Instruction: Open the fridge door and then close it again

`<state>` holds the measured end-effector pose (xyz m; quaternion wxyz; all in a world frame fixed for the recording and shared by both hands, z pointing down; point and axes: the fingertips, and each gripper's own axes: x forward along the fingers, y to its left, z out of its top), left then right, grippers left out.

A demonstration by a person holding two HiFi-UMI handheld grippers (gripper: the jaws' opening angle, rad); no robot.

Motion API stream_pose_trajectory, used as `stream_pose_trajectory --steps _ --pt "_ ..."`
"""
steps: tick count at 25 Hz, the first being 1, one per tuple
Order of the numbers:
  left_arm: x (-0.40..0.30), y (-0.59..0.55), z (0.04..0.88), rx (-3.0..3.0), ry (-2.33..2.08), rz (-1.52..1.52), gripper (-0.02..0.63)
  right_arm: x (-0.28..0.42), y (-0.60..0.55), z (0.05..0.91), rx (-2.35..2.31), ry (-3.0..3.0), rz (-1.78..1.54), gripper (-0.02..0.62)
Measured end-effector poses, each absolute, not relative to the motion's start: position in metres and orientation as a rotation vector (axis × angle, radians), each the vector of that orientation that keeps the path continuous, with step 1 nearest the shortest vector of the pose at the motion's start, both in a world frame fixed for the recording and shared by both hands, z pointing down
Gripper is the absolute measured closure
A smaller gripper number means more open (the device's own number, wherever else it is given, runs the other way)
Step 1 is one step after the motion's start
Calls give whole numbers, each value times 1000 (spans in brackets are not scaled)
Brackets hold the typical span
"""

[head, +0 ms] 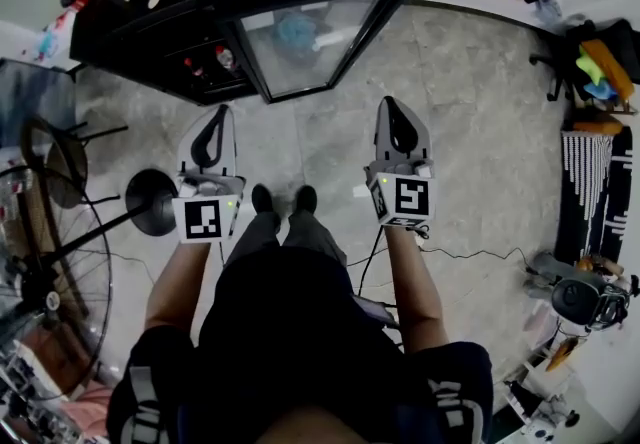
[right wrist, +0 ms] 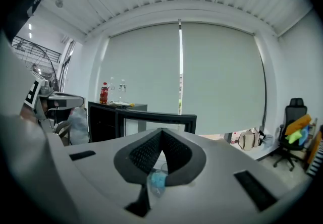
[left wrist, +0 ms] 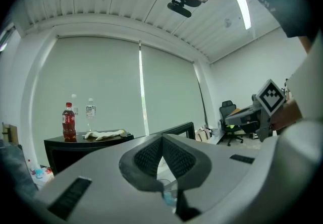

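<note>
Black cabinet, glass front: fridge (head: 150, 37), upper left of the head view, its door (head: 315, 42) swung wide toward frame centre; pane clear, frame dark, bottles (head: 222, 58) showing on the shelf inside. Left gripper (head: 220, 114): jaws pressed together, nothing between them. Right gripper (head: 390, 104): likewise closed, empty. You hold both level, short of the door, touching nothing. By my reading the opening is done, and your right gripper sits nearer the free edge for pushing it shut.
</note>
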<state>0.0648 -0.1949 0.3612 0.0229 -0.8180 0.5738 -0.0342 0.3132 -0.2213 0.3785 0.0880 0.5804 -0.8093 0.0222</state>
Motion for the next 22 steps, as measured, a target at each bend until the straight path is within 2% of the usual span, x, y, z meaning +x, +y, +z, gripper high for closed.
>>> stream_pose_trajectory --steps 22 --pt "50 -181 348 -2475 1824 -83 583 304 -172 370 1760 -2317 39 575"
